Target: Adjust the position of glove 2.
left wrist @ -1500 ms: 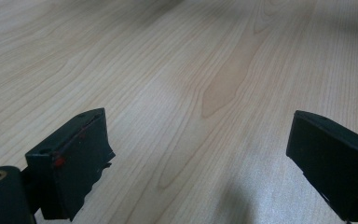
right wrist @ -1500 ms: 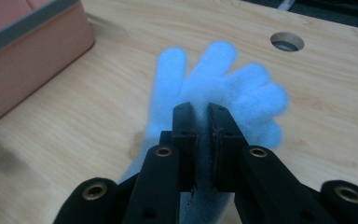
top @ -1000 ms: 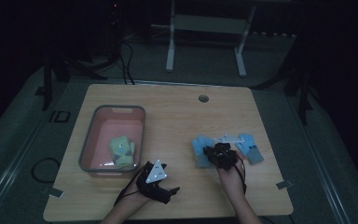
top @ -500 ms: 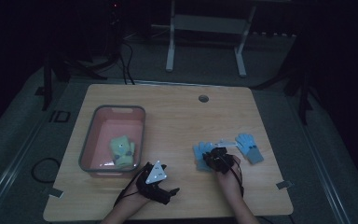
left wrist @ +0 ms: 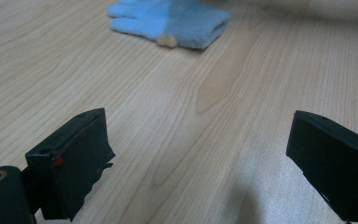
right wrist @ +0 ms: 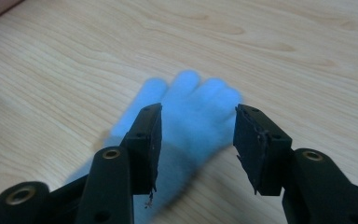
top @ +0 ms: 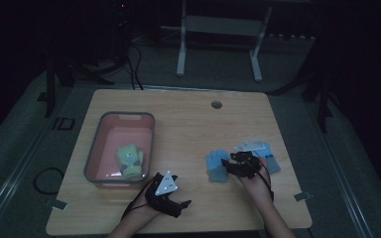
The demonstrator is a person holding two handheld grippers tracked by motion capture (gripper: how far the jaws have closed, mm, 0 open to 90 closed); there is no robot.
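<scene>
Now right gripper (right wrist: pixel 196 149) fingers (right wrist: pixel 145 140) opening over glove (right wrist: pixel 191 112)

Light-blue gloves (top: pixel 217 166) lie at right on the pale wood-grain table (top: pixel 188 124). At left, the grey-rimmed pink bin (top: pixel 121 121) contains pale-green gloves (top: pixel 130 161). Both grippers have black jaws.

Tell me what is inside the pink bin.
Inside the pink bin lie pale green gloves, folded or stacked near its front end. How many there are, and anything beneath them, is covered. The remaining floor looks bare.
</scene>
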